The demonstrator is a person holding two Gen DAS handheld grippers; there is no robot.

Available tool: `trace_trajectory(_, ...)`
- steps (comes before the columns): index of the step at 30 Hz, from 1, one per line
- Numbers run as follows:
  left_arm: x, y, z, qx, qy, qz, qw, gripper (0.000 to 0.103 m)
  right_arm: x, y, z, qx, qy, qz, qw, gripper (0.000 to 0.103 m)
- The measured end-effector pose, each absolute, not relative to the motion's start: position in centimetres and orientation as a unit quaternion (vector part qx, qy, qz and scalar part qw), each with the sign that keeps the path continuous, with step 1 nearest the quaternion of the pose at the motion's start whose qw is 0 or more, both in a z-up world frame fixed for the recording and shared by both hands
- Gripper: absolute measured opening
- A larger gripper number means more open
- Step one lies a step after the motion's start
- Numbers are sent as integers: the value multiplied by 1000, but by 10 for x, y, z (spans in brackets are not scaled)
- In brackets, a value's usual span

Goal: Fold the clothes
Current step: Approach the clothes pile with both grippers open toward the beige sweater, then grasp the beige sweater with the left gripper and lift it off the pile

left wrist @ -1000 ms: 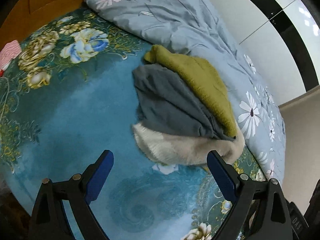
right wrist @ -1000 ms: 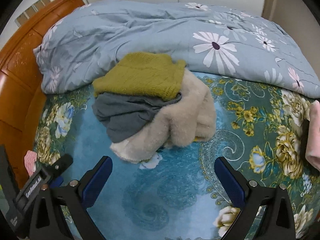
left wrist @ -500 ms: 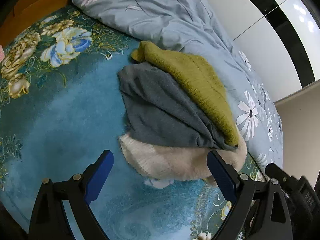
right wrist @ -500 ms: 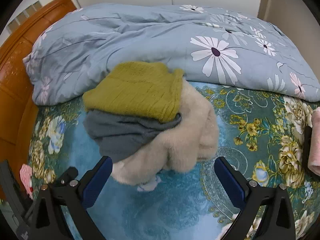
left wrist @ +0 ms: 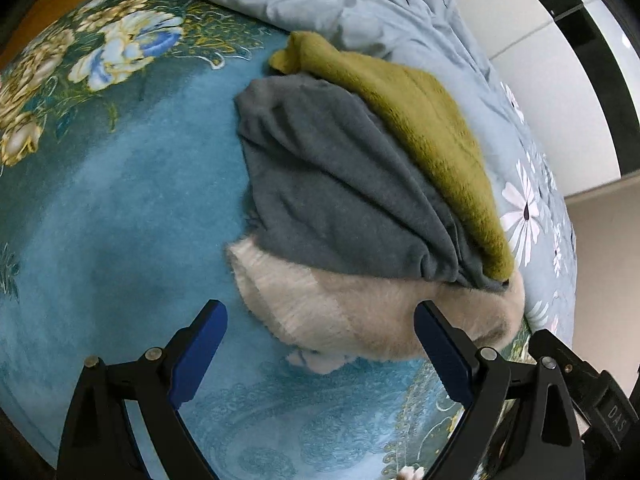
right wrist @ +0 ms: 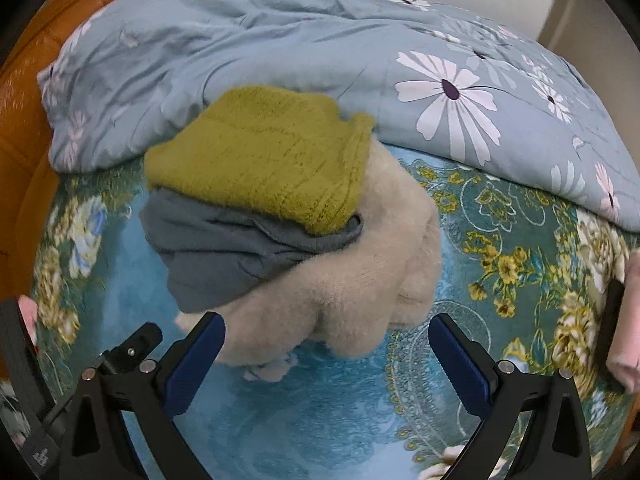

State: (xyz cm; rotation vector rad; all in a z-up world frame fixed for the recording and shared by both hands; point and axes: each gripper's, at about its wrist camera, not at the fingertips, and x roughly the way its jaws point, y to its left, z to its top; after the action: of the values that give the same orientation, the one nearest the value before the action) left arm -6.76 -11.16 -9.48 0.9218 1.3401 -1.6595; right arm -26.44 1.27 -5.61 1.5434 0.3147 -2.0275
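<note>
A pile of three garments lies on the blue floral bedspread (left wrist: 120, 216). An olive-green knit (left wrist: 420, 128) lies on top, a grey garment (left wrist: 340, 184) under it, and a fluffy cream sweater (left wrist: 360, 312) at the bottom. The same olive knit (right wrist: 260, 156), grey garment (right wrist: 224, 256) and cream sweater (right wrist: 360, 288) show in the right wrist view. My left gripper (left wrist: 320, 340) is open and empty, just short of the cream sweater's near edge. My right gripper (right wrist: 326, 346) is open and empty, its fingers either side of the cream sweater's near edge.
A crumpled light-blue duvet with white flowers (right wrist: 320, 52) lies behind the pile. An orange wooden headboard (right wrist: 24, 128) stands at the left. A pink cloth (right wrist: 624, 320) lies at the right edge. The other gripper's body (left wrist: 592, 392) shows at lower right.
Both grippers have moved forward toward the pile, which now looks larger and closer. Both stay open. The garments have not moved.
</note>
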Motion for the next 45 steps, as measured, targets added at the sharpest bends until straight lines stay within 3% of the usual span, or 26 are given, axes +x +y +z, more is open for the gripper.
trace_trajectory(9, -82, -108, -106, 377, 540, -656, 367, 95, -262, 6, -71, 582, 161, -742, 292, 103)
trace_trajectory(22, -105, -103, -111, 412, 525, -669, 328, 95, -269, 40, -89, 604, 131, -740, 266, 103)
trace_trajectory(28, -155, -80, -100, 447, 458, -723, 262, 95, -273, 102, -97, 625, 94, -745, 213, 103)
trace_trajectory(32, -207, -59, -101, 511, 316, -762, 241, 95, -273, 139, -95, 635, 81, -746, 180, 103)
trace_trajectory(34, -229, -49, -110, 546, 240, -768, 234, 84, -273, 159, -92, 639, 73, -748, 165, 103)
trace_trajectory(38, -254, -44, -128, 597, 171, -753, 216, 23, -272, 190, -83, 643, 56, -750, 144, 103)
trace_trajectory(39, -256, -46, -129, 600, 180, -750, 212, 17, -271, 197, -80, 643, 55, -751, 140, 103)
trace_trajectory(45, -244, -34, -85, 550, 183, -793, 187, 13, -266, 225, -65, 636, 39, -760, 128, 103)
